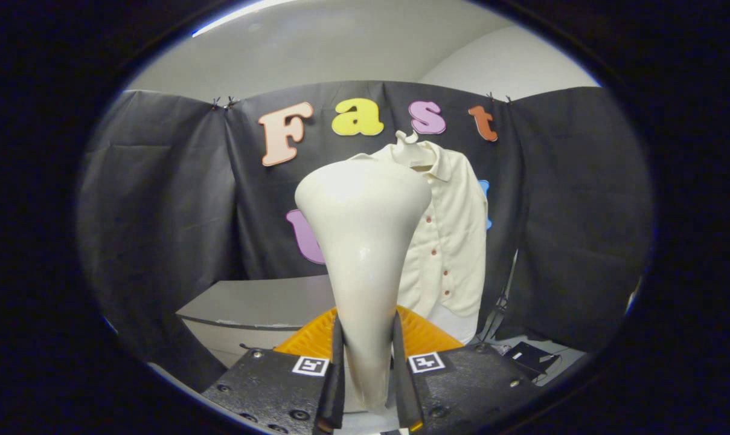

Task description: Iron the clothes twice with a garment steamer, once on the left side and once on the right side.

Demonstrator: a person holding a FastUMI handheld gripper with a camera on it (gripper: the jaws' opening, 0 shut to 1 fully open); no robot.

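Note:
My gripper (368,362) is shut on the narrow handle of a cream garment steamer (365,241), one finger pressing on each side. The steamer stands upright between the fingers, and its wide head rises well above them. Beyond it a cream button-up shirt (455,241) hangs on a pale hanger (410,148) against the black cloth wall. The steamer head hides the shirt's left half; the collar, the row of reddish buttons and the right sleeve are in sight. There is a gap between the steamer head and the shirt.
A grey table (262,302) stands low to the left, below the shirt. A dark stand leg and cable (500,314) run down beside the shirt's right hem. A small black device (531,356) lies on the surface at the lower right.

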